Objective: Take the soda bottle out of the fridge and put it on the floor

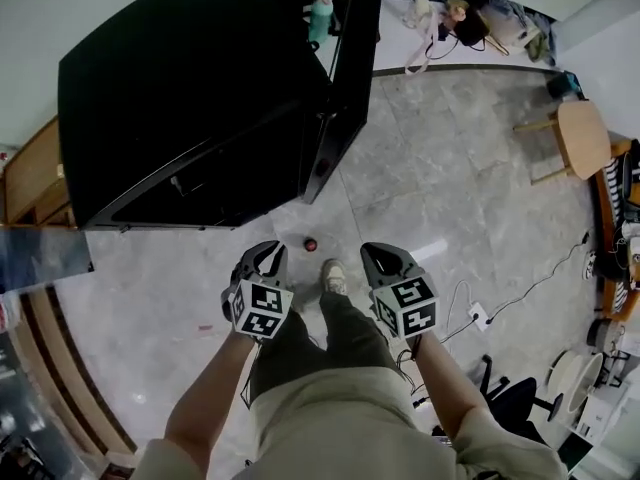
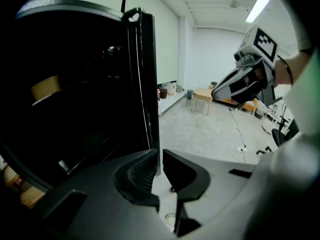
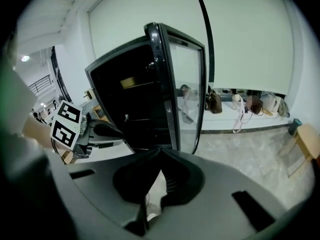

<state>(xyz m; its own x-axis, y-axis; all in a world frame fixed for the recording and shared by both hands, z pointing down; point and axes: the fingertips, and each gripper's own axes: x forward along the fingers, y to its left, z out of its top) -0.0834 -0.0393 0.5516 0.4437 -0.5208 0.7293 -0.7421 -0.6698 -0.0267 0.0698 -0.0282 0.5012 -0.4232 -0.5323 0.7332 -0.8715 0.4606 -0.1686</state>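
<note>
While the left hand-held gripper (image 1: 265, 258) is held low in front of the person's body, its jaws stand only a narrow gap apart. Its own view shows nothing between them, only floor (image 1: 450, 168) through the slit. The right hand-held gripper (image 1: 385, 258) is beside it at the same height, with its jaw tips closed together and also empty.

Just ahead of the two, and between them, a small dark thing with a red top stands on the floor. I take it for the soda bottle (image 1: 311, 243) seen from straight above. Only its round top shows, so I judge that its long axis is upright and points toward the head camera. It lies forward and a little to the right of the left hand-held gripper, and forward and to the left of the right one. The left one is the nearer. The person's shoe (image 1: 333, 276) is just behind the bottle.

Farther out, the black fridge (image 1: 180, 98) stands to the front left, and the fridge door (image 1: 345, 88) is swung open. The lower edge of the door is near the bottle but apart from it.

With the bottle out of the fridge and on the floor, the task looks done. Any further reach for it would go straight down and slightly forward, most easily with the left hand.
</note>
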